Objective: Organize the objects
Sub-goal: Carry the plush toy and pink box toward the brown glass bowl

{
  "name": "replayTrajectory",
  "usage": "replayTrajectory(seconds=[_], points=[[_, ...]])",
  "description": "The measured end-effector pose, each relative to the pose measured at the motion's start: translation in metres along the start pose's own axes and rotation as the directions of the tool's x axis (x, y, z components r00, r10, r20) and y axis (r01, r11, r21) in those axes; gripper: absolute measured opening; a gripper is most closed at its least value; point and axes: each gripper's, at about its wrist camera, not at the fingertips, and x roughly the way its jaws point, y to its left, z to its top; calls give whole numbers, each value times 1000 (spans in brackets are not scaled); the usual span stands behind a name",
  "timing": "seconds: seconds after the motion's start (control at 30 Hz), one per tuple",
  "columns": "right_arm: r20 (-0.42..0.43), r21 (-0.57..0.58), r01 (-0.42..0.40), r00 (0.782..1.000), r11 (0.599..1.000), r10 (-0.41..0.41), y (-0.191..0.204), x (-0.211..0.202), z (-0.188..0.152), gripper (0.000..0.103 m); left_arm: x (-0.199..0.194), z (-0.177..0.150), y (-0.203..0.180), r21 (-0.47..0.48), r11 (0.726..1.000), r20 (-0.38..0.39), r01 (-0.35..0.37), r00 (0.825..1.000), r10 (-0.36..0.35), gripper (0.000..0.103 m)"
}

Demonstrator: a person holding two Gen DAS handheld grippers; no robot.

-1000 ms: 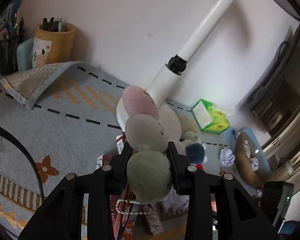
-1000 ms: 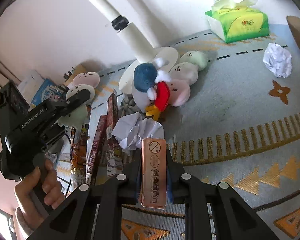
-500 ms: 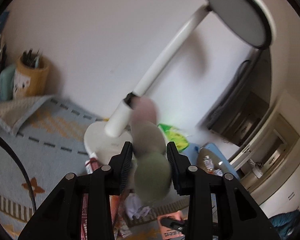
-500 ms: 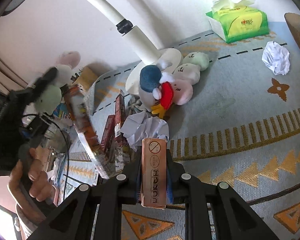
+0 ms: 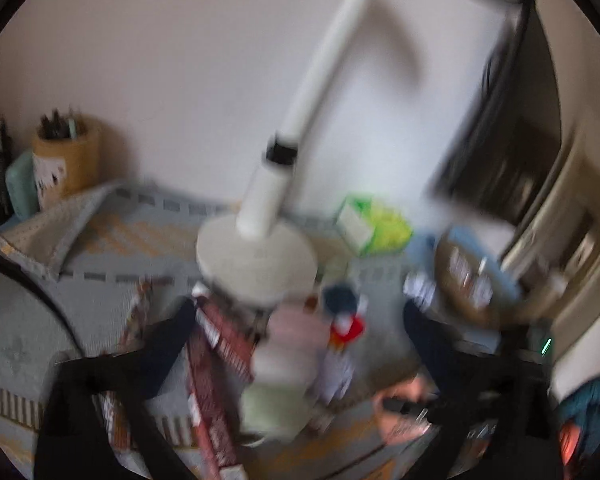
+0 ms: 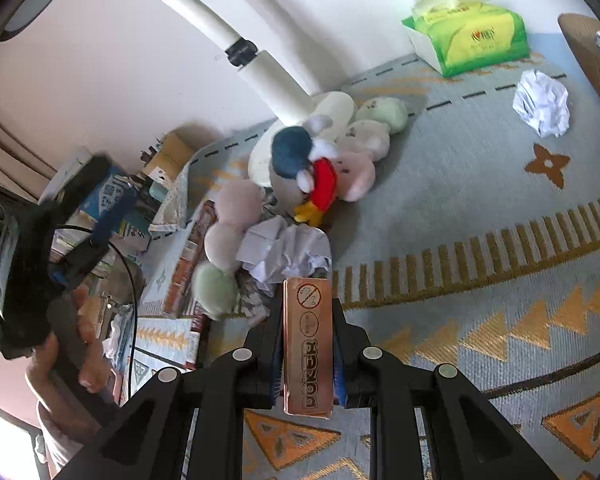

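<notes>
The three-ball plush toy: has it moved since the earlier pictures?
Yes. The three-ball plush toy left the opening left tongs and now lies lower, below the lamp base.

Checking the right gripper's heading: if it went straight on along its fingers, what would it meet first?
Probably the crumpled paper, just beyond the copper card box that the right gripper holds; depth is uncertain.

At the bottom centre of the frame, the black right gripper (image 6: 306, 344) clamps an upright copper-coloured card box (image 6: 308, 346). Above it lies crumpled white paper (image 6: 286, 254), touching a three-ball plush skewer in pink, white and green (image 6: 224, 240). At the left edge, a hand (image 6: 80, 352) holds the black left gripper (image 6: 88, 200), its jaws opening with nothing between them.
</notes>
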Motion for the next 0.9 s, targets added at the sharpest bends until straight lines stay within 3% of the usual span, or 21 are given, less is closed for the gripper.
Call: replayTrajectory(seconds=[0.13,0.3,0.33,0.37,0.4,0.5,0.6,0.73,0.9], points=[[-10,5,1,1000,1000,-1,-2,5,0,19,25,-19,-7,104,994,-108,-25,993,37,103],[-25,-1,2,1000,1000,-2,-2,11,0,19,54,-32,-13,127,992,-192,-18,981,42,103],[-28,-1,4,1000,1000,-4,-2,11,0,19,63,-36,-14,132,991,-226,11,974,19,93],[-29,-2,5,1000,1000,-5,-2,12,0,19,68,-38,-13,129,991,-245,22,969,10,49],[-31,-2,9,999,1000,-9,-3,13,0,19,69,-40,-10,116,993,-230,-23,972,50,41],[-37,-5,13,999,1000,-13,-5,15,-1,19,61,-37,-1,39,999,-205,-10,979,18,41],[-43,-14,13,999,1000,-14,-4,17,-1,19,53,-34,0,41,999,-166,-11,986,18,41],[-48,-39,32,998,999,-33,0,18,-2,19,43,-28,5,-28,999,-135,34,990,-37,41],[-46,-29,21,999,999,-22,0,16,-2,19,34,-22,0,-31,999,-115,33,993,-36,41]])
